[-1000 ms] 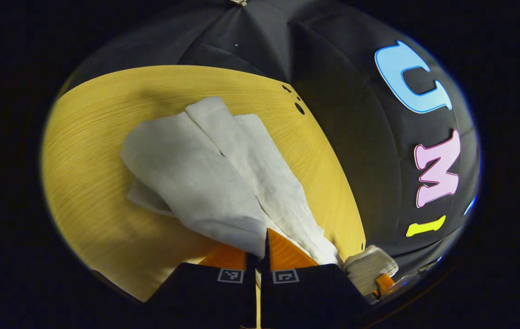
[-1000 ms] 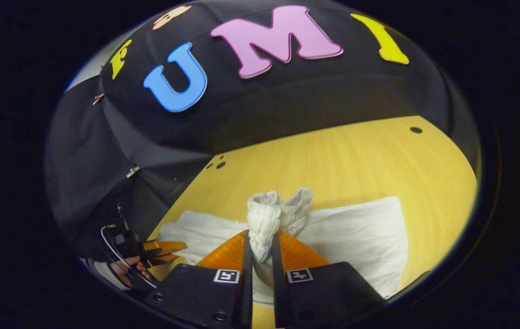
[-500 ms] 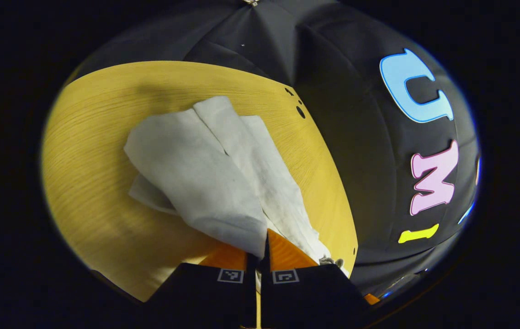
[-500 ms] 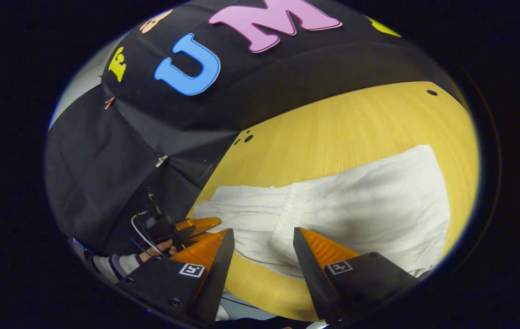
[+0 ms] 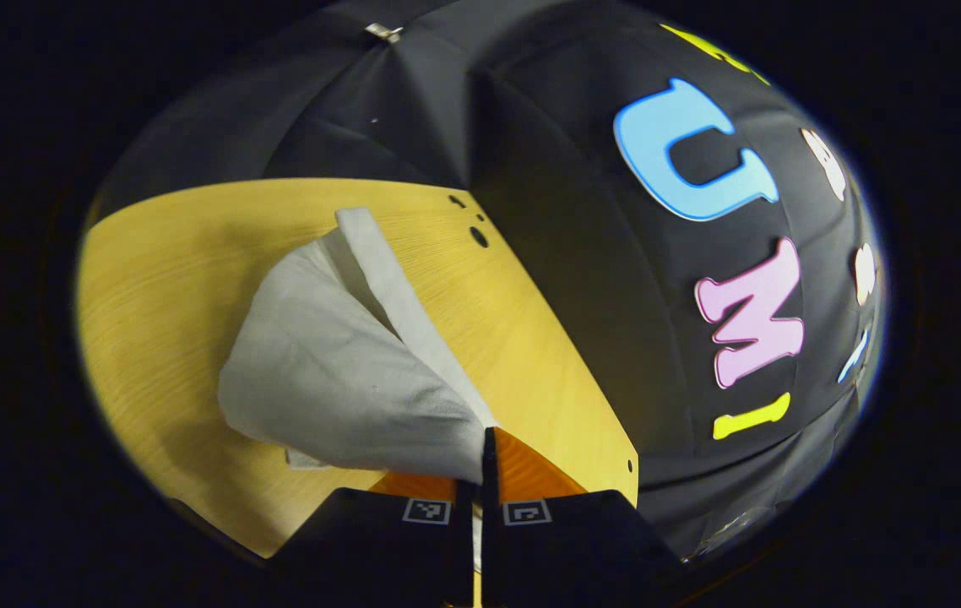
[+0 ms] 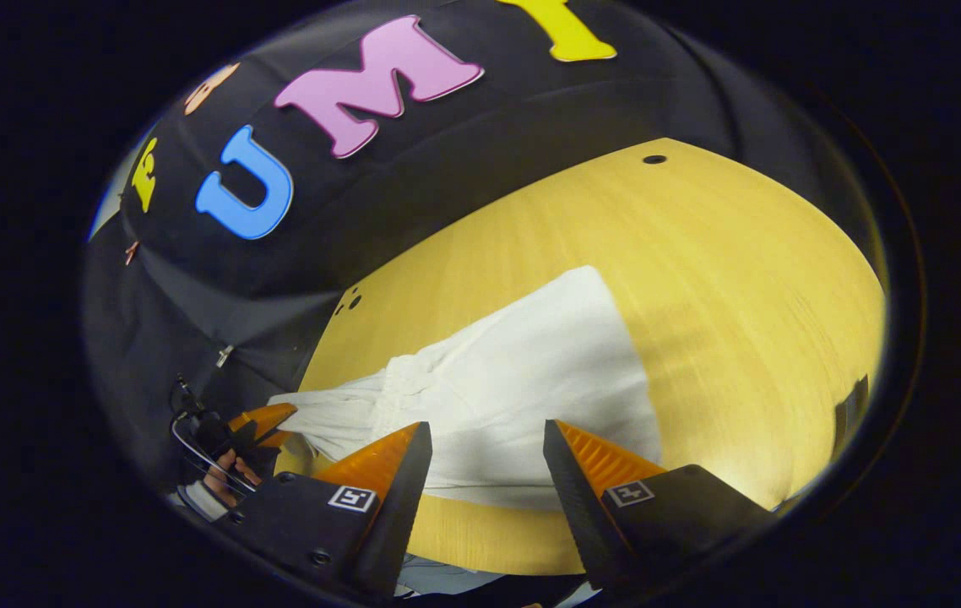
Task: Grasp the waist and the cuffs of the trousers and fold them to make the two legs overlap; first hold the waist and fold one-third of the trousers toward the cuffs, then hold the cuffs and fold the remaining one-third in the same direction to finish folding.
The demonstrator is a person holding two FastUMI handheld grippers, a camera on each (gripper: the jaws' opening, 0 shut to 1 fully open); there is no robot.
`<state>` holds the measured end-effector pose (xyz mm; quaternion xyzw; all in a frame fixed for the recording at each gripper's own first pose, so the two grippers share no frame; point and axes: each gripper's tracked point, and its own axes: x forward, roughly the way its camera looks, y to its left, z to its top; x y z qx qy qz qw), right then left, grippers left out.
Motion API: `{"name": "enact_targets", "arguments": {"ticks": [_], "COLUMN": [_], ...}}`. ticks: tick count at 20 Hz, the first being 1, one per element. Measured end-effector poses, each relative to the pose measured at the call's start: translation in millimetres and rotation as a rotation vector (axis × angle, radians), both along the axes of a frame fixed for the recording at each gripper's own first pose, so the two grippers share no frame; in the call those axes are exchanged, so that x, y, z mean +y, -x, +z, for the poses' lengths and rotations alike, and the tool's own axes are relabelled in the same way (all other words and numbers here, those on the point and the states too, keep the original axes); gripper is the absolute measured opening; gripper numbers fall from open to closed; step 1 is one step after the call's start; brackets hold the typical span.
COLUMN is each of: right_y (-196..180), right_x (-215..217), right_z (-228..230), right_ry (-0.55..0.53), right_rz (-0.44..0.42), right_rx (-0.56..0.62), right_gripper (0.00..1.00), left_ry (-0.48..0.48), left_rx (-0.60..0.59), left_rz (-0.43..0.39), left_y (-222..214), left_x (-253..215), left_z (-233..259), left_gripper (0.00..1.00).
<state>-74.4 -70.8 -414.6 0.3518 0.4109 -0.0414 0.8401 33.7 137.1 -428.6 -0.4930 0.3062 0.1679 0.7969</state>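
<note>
At the left of the white cotton trousers [image 6: 489, 380], the left tongs [image 5: 480, 460] pinch a lifted fabric edge, possibly the cuff end. Those trousers lie across the yellow wooden table [image 6: 725, 279], one fold raised. Right of them, the right tongs [image 6: 480, 460] hang wide apart, gripping nothing.

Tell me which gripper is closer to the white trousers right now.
Left. The left gripper is clamped on an edge of the trousers, lifting it off the table. The right gripper hangs open above them, touching nothing.
</note>
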Motion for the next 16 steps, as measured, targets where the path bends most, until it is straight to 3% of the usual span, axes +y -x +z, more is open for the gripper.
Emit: {"name": "enact_targets", "arguments": {"ticks": [8, 16], "right_y": [48, 78], "right_x": [-80, -129], "right_z": [7, 19], "right_ry": [0.036, 0.033], "right_rz": [-0.160, -0.225], "right_rx": [0.036, 0.031], "right_gripper": [0.83, 0.83], "left_ry": [-0.236, -0.441], "left_rx": [-0.119, -0.156], "left_rz": [-0.264, -0.563], "left_y": [-50, -79], "left_x": [-71, -182], "left_z": [80, 108], "left_gripper": [0.08, 0.13]}}
